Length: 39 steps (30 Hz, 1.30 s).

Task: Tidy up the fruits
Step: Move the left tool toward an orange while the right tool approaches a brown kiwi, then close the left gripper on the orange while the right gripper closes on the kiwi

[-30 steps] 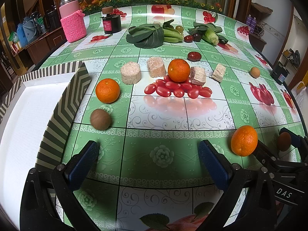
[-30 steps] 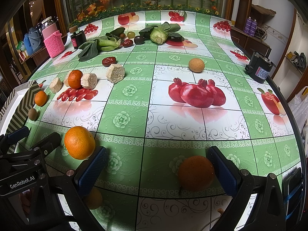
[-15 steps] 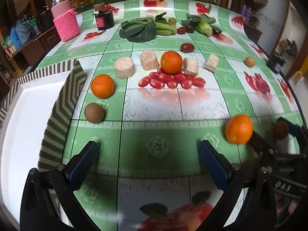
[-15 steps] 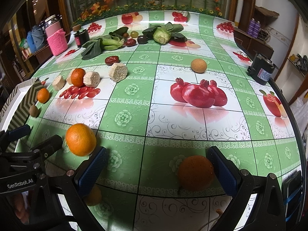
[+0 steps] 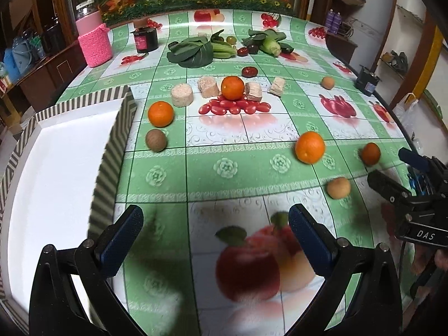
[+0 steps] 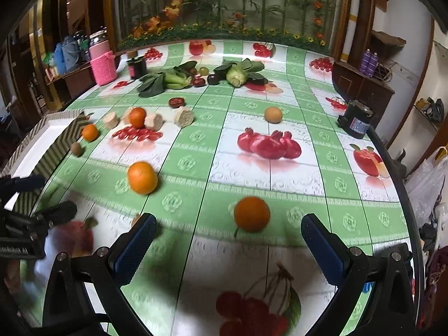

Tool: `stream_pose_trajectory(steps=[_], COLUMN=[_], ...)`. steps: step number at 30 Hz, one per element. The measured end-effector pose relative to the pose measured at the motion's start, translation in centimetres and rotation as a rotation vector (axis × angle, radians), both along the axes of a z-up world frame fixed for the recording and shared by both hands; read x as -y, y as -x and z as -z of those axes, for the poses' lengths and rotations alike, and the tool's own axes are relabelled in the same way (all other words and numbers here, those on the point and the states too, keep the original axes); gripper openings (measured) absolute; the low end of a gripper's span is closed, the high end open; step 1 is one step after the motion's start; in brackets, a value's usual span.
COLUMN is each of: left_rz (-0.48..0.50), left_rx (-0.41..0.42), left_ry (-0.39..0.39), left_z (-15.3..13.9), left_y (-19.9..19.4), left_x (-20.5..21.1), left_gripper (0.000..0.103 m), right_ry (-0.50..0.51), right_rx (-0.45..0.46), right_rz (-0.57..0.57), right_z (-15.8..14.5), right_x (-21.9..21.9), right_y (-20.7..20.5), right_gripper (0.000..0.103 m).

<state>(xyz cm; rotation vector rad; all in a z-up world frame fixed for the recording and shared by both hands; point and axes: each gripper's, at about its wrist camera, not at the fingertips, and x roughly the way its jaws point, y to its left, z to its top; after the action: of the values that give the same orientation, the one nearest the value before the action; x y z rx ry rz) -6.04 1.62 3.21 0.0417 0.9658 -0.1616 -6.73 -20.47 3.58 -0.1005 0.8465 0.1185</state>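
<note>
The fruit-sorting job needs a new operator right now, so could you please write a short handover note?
Left gripper: open, empty, above the table near the striped box.
Right gripper: open, empty, with an orange just ahead between its fingers.
Box: nothing in the part in view.
On the table: four oranges, at and the one by the right gripper; a brown fruit beside the box; tan fruits at and.
Done: no fruit in the box. Left: everything.
</note>
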Motion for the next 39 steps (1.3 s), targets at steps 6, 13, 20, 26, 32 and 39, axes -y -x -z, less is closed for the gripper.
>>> stream_pose_trajectory(steps=[6, 13, 20, 26, 32, 39], left_rz=[0.007, 0.013, 0.012, 0.052, 0.124, 0.175], left_rx=[0.0, 0.016, -0.01, -0.003, 0.008, 0.006], left_ry=[0.036, 0.039, 0.052, 0.046, 0.041, 0.005], left_z=[-0.3, -0.9, -0.6, -0.8, -0.9, -0.1], left_y=[1.0, 1.2, 0.3, -0.7, -2.5, -4.6], left_x=[-1.0, -1.1, -0.7, 1.3, 5.0, 8.1], left_gripper=[0.103, 0.103, 0.103, 0.103, 0.103, 0.093], right_ry=[-0.07, -0.101, -0.098, -0.127, -0.141, -0.176], right_rx=[-0.036, -0.106, -0.125, -0.097, -0.089, -0.079], right_rz=[-0.122, -0.209, -0.242, -0.213, -0.145, -0.114], right_z=[0.3, 1.8, 2.4, 1.7, 1.5, 1.3], right_x=[-1.6, -4.2, -5.0, -3.2, -0.4, 1.8], right_y=[1.7, 0.5, -1.0, -0.5, 0.0, 0.4], right_gripper=[0.087, 0.055, 0.025, 0.025, 0.025, 0.025])
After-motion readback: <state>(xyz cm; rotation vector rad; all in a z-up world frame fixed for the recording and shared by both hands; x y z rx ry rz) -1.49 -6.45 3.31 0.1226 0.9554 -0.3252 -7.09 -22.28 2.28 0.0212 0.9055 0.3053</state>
